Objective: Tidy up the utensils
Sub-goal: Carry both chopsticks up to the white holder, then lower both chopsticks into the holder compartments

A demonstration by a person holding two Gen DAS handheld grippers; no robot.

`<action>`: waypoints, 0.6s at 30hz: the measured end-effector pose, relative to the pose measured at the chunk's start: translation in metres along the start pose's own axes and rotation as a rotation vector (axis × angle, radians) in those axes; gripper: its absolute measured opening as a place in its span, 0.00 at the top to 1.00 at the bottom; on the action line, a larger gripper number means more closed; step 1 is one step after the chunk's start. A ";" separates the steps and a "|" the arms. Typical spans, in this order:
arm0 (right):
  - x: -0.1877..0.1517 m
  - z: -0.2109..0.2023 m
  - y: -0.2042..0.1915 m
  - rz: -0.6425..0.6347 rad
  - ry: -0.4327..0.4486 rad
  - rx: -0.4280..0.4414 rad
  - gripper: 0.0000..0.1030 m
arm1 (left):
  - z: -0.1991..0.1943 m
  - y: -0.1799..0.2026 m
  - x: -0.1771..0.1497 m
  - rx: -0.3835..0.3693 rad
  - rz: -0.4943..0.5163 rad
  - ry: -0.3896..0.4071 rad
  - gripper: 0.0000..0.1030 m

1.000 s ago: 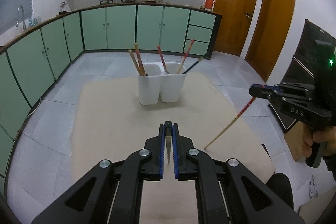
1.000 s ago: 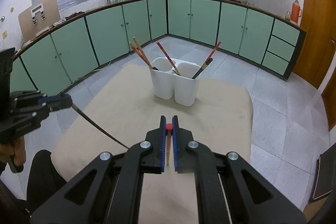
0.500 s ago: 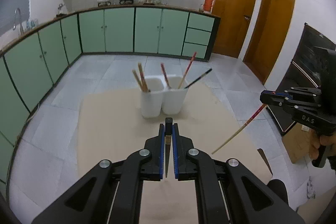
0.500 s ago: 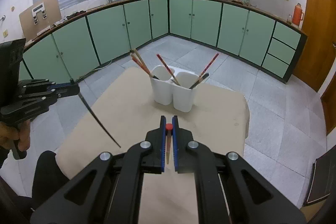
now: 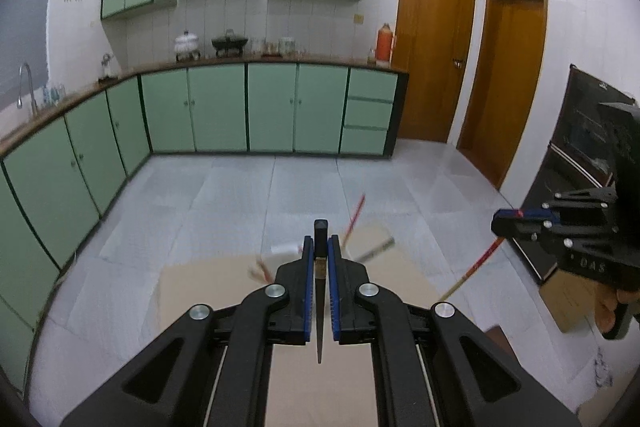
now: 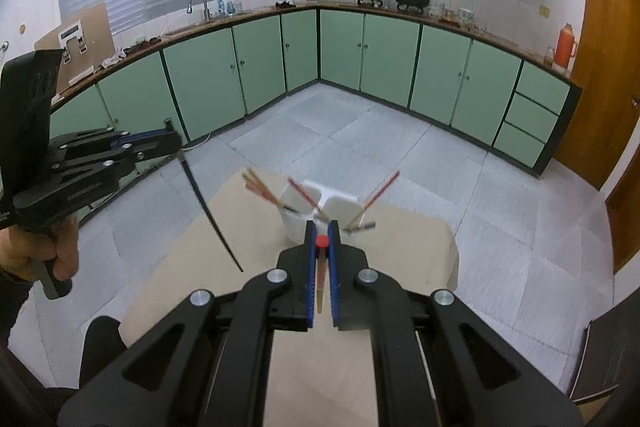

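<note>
- The left gripper [image 5: 320, 247] has its jaws closed on a black chopstick [image 5: 319, 307].
- The right gripper [image 6: 320, 247] squeezes a red chopstick [image 6: 320, 275].
- The white holder [image 6: 298, 219] sits on the bench [image 6: 400, 247] at 12 o'clock.

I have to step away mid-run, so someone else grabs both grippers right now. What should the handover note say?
Left gripper: jaws shut on a black chopstick, held in the air, tip pointing down over the beige table.
Right gripper: jaws shut on a red-capped wooden chopstick, also held in the air.
White two-compartment plastic holder stands on the table ahead of both grippers, with several chopsticks already in both compartments.
Done: those chopsticks are in the holder.
Left: drop the two held chopsticks into the holder; which compartment each belongs in is unclear.
</note>
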State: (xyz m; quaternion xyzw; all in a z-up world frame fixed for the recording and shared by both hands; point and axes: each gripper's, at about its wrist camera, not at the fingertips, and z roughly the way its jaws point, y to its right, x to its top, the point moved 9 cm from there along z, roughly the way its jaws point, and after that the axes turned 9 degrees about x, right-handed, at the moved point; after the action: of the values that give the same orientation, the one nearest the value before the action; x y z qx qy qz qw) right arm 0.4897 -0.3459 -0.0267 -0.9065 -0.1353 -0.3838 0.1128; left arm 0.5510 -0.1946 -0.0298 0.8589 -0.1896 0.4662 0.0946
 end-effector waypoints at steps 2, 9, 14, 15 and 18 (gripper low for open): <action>0.018 0.000 0.002 0.007 0.009 0.004 0.96 | 0.005 -0.001 0.021 0.012 -0.003 0.028 0.93; 0.071 0.021 0.013 0.024 0.019 0.002 0.96 | 0.048 -0.010 0.072 0.055 -0.028 0.090 0.93; 0.094 0.054 0.028 0.026 0.026 -0.015 0.96 | 0.085 -0.020 0.087 0.085 -0.044 0.123 0.93; 0.098 0.063 0.032 0.022 0.027 -0.027 0.96 | 0.091 -0.021 0.087 0.088 -0.045 0.126 0.93; 0.104 0.092 0.045 0.043 0.017 -0.034 0.96 | 0.118 -0.027 0.082 0.107 -0.050 0.120 0.93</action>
State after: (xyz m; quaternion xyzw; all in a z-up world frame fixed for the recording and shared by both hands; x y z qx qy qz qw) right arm 0.6352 -0.3438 -0.0185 -0.9076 -0.1084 -0.3911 0.1069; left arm 0.6926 -0.2299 -0.0251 0.8378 -0.1372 0.5236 0.0714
